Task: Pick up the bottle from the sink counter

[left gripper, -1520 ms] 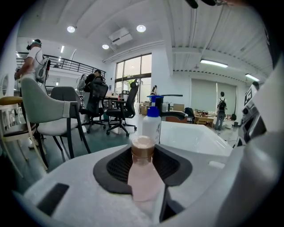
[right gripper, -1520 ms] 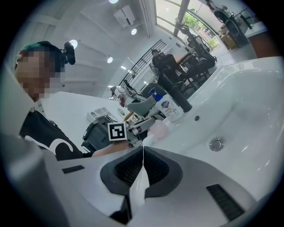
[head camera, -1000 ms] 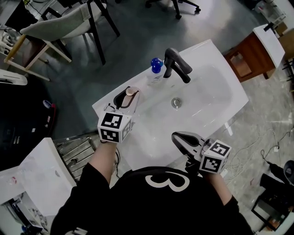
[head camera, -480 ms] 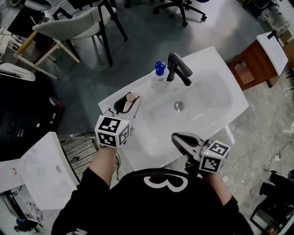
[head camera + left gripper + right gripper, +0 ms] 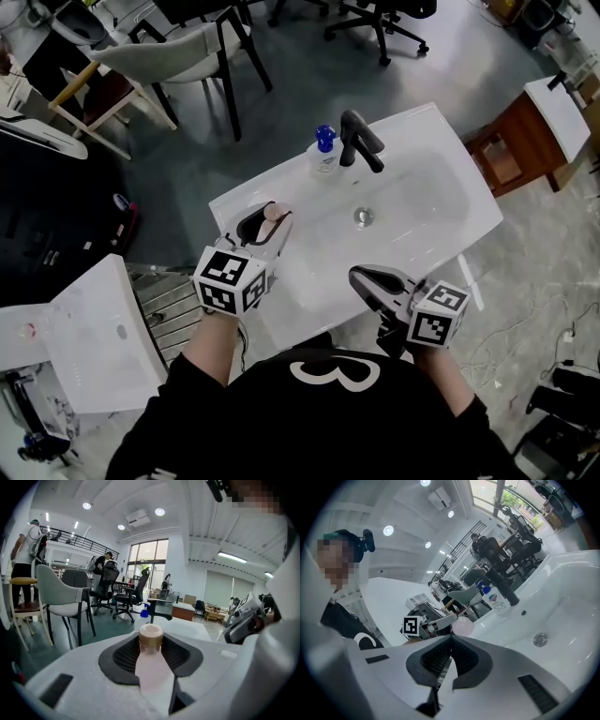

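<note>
Presently holding the bottle (image 5: pixel 151 667) in the left gripper (image 5: pixel 151 644), squeezed from both sides by the dark ribbed pads (image 5: pixel 119 657). Jaws part-way apart, closed only as far as the pale pink body wedged between them allows. Tan cap (image 5: pixel 151 636) uppermost, standing proud of the pads near their forward end. From the head view, same bottle (image 5: pixel 271 217) placed at the tip of the left gripper (image 5: pixel 262 225), over the left end of the white sink counter (image 5: pixel 230 202), beside the basin (image 5: pixel 412 187) rather than in it. Cannot tell from any view whether the base touches the counter or hangs clear of it. Well apart from the black faucet (image 5: pixel 361 141) and the blue-pump soap dispenser (image 5: pixel 323 150) at the far rim, and from the drain (image 5: pixel 363 217) in the basin floor. Right gripper (image 5: pixel 373 278) noted at the near edge of the counter, away from the bottle. In the right gripper view, jaws of the right gripper (image 5: pixel 451 638) closed tip to tip, nothing between them. Bottle (image 5: pixel 462 626) seen there only as a rounded pink shape beyond and beside those closed tips, not within them.
</note>
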Motion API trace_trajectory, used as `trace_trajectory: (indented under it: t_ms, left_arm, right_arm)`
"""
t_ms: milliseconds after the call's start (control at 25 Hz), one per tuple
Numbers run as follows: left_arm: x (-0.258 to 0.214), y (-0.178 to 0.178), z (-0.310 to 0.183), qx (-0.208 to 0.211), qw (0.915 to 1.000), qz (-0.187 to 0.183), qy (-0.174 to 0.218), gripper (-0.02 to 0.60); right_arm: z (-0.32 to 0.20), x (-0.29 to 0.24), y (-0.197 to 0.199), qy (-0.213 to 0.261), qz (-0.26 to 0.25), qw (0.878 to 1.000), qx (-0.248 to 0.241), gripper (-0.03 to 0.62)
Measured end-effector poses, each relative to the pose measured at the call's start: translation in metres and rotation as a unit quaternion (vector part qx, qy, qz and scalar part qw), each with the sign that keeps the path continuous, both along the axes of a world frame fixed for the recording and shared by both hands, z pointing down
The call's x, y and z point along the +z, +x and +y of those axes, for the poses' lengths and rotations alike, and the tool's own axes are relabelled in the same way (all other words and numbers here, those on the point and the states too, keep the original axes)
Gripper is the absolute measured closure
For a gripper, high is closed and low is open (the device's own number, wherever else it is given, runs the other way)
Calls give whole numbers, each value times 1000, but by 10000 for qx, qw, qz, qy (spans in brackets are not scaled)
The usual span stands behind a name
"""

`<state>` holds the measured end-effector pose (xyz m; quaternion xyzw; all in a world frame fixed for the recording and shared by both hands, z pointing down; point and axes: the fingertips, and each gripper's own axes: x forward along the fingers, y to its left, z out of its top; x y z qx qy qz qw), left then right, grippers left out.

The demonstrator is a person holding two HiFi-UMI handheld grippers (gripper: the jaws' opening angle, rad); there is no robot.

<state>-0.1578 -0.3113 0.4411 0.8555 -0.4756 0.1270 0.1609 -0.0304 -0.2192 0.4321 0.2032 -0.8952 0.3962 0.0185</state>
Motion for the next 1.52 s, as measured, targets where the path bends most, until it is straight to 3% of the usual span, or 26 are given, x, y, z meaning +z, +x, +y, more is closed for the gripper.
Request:
trace_trajectory:
  t_ms: [800, 1520]
  left_arm:
    - [-57, 60, 124, 29, 9991, 415, 116, 433]
    - [-91, 127, 241, 184, 9980, 538, 277, 433]
  right_arm:
    - [83, -48, 25, 546, -249, 9976, -341, 580]
    - [167, -83, 75, 1035, -430, 9929, -396, 580]
